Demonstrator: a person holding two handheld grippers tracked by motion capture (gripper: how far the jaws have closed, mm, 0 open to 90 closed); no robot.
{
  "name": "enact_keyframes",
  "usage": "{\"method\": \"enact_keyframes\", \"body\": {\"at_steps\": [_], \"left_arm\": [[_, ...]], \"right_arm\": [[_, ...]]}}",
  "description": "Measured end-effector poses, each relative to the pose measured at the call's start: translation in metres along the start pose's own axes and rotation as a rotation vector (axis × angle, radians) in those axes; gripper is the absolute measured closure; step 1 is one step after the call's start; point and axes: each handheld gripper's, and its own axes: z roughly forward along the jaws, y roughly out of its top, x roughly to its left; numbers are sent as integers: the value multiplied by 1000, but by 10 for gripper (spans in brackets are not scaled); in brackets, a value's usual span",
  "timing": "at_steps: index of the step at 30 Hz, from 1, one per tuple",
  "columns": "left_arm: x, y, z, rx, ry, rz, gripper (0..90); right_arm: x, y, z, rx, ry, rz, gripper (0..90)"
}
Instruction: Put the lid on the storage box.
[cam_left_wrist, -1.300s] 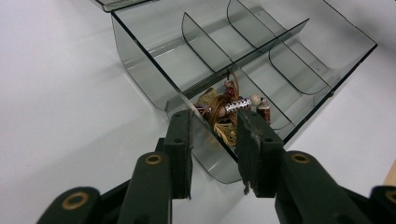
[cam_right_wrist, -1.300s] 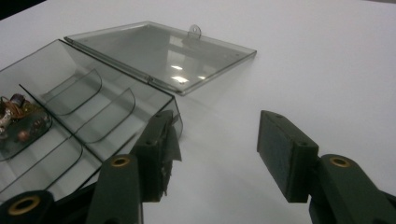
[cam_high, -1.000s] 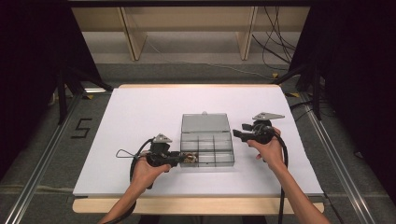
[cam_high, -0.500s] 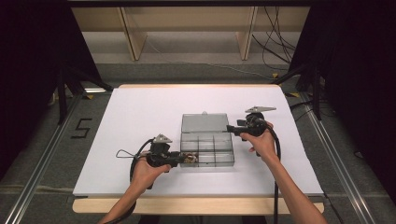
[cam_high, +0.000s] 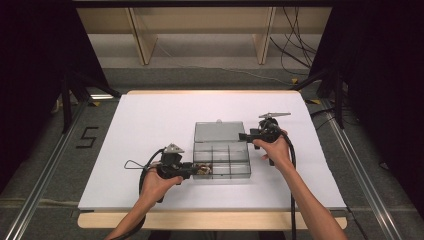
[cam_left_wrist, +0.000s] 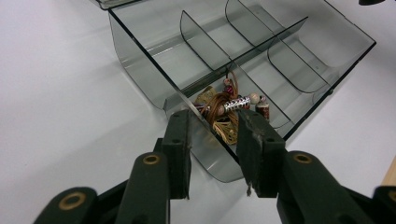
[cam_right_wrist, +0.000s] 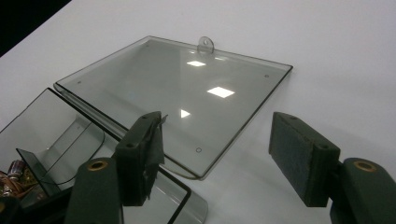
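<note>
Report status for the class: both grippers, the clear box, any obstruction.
Left gripper open at box near corner, by bead bundle. Right gripper open at edge of flat-lying lid. Nothing in the way.

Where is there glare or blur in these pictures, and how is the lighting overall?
Right gripper view: bright square reflections of overhead lights sit on the open clear lid; the right tool up close looks soft. Left gripper view: even light, the beaded cord bundle is sharp, the left tool slightly blurred. High view: the white table is brightly lit, the surroundings fall to near black.
</note>
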Motion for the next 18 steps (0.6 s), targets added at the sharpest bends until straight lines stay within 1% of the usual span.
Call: {"method": "enact_keyframes", "body": {"at_steps": [1, 2, 3, 4, 6, 7, 8, 10, 11, 13, 14, 15, 16, 17, 18], "left_arm": [[0, 0, 0, -3, 4, -1, 649], [0, 0, 0, -2, 5, 1, 649], [0, 0, 0, -3, 4, 0, 649], [0, 0, 0, -3, 4, -2, 649], [0, 0, 1, -3, 5, 0, 649], [0, 0, 0, -2, 4, 1, 649], [0, 0, 0, -3, 3, 1, 649], [0, 0, 1, -4, 5, -2, 649], [0, 0, 0, -3, 6, 2, 649], [0, 0, 0, -1, 8, 3, 649], [0, 0, 0, -3, 5, 2, 649], [0, 0, 1, -4, 5, 0, 649], [0, 0, 1, -3, 6, 1, 649], [0, 0, 0, -4, 6, 3, 649], [0, 0, 1, -5, 5, 0, 649]], "right_arm": [[-1, 0, 1, -4, 6, -3, 363], [1, -1, 2, 2, 14, 28, 363], [0, -1, 2, 11, 12, 25, 362], [-2, 0, 3, 7, 6, 7, 363], [-2, -1, 4, 2, 18, 35, 362], [-4, -1, 6, -7, 18, 33, 363], [-2, -1, 6, -7, 36, 70, 364], [-4, -1, 7, -18, 34, 57, 364], [-4, 0, 8, -17, 29, 58, 364], [-3, 0, 9, -9, 35, 60, 364], [-2, 0, 10, -4, 34, 74, 364], [0, 0, 9, 6, 35, 103, 364], [-2, -1, 12, -7, 37, 80, 364], [0, -1, 12, 6, 40, 92, 364], [0, -1, 12, 6, 40, 92, 364]]}}
